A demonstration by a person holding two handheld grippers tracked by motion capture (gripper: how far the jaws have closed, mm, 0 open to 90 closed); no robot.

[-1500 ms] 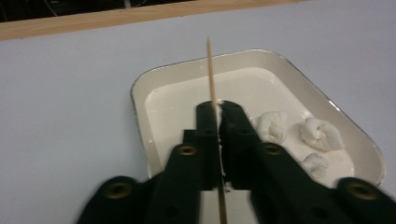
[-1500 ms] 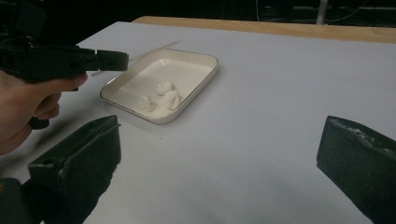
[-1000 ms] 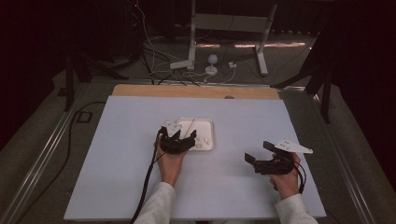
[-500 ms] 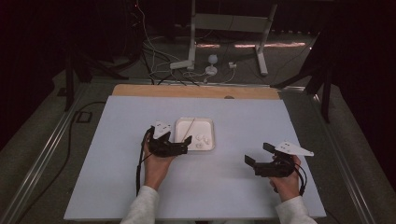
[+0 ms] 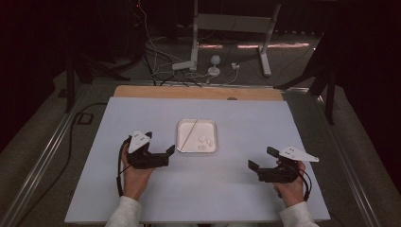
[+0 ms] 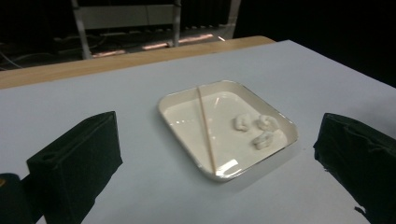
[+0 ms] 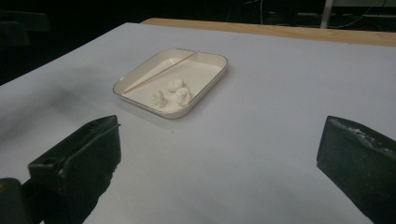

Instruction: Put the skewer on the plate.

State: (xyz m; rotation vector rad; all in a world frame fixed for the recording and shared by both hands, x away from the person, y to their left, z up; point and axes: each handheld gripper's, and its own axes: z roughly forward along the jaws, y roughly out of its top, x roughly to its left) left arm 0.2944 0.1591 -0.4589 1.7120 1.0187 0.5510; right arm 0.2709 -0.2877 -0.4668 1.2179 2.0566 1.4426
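Note:
A white shallow tray (image 5: 208,127) sits mid-table, with a thin wooden stick (image 5: 189,133) lying slantwise in it and three small white lumps (image 5: 204,142) by its near right corner. My left gripper (image 5: 160,143) hovers just left of the tray, apart from it; its jaws have just been opening and stand wide with nothing between them. The left gripper view looks along those jaws (image 6: 217,196) at the tray (image 6: 187,116), stick (image 6: 205,128) and lumps (image 6: 254,126). My right gripper (image 5: 262,159) stays near the front right, open and empty; ahead of it (image 7: 219,186) lies the tray (image 7: 212,74).
The pale table top (image 5: 213,194) ends in a wooden strip (image 5: 198,92) at the far edge. Beyond it stand a metal frame (image 5: 227,23) and loose cables (image 5: 161,61) on the dark floor. Metal rails (image 5: 42,161) run along the table's sides.
My left gripper has drawn back from the tray's left edge, moving left and toward the person, and its jaws have spread. The right gripper has stayed put.

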